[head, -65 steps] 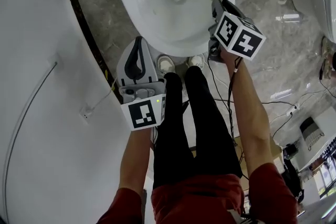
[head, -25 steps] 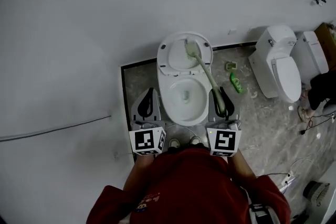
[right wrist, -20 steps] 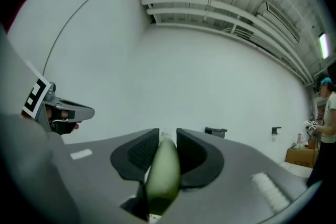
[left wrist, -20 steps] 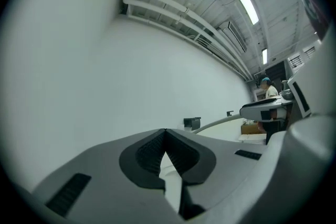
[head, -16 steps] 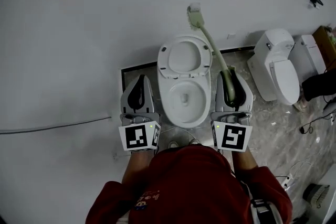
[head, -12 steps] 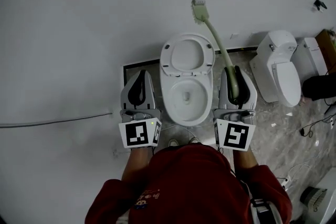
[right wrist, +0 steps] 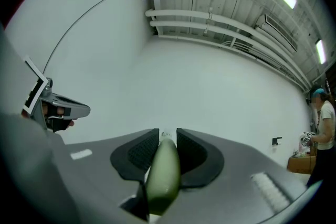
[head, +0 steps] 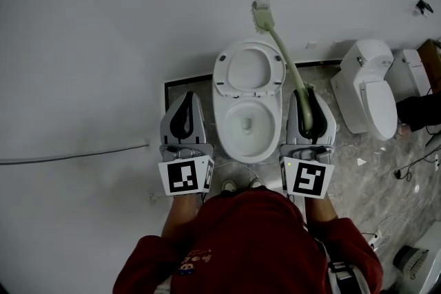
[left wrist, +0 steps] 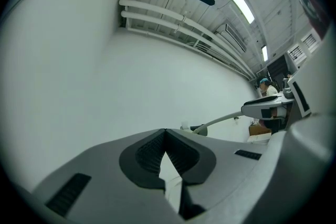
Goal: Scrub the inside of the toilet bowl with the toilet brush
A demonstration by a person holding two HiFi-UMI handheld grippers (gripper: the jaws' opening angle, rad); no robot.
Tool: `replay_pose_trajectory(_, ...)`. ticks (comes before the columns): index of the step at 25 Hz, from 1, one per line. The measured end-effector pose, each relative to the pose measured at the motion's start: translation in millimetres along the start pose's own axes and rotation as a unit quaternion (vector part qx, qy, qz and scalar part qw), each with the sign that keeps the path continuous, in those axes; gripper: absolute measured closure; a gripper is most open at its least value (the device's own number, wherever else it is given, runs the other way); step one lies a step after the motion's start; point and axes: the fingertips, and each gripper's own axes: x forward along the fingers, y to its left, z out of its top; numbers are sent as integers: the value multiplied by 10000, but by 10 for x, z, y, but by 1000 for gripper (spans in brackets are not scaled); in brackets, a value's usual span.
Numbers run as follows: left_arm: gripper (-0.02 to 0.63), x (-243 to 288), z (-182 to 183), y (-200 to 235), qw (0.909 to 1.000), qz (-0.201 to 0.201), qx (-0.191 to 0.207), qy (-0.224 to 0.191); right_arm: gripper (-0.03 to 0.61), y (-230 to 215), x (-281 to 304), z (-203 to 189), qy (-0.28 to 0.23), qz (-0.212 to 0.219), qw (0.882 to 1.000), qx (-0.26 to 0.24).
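Holding toilet brush (head: pixel 281 51) up outside the toilet bowl (head: pixel 246 148).
Plain white wall (head: pixel 103 45), grey marbled floor (head: pixel 348 162); glossy white oval bowl, lid (head: pixel 249 69) raised; slim curved pale-green brush, bristled head up before the wall, smooth handle clenched in right claw (right wrist: pixel 167 136); left claw (left wrist: pixel 165 132) closed tight, empty.
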Motion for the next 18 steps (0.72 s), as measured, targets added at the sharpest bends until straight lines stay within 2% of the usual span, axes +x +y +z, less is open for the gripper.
replay_pose_trajectory(12, 607, 29, -30, -14, 10000, -12, -22, -21, 463, -17, 4, -58, 59, -34, 10000, -67)
replay_pose_trajectory(18, 607, 49, -52, -27, 10000, -54, -25, -48, 463, 10, 30, -4, -101, -16, 9999, -89)
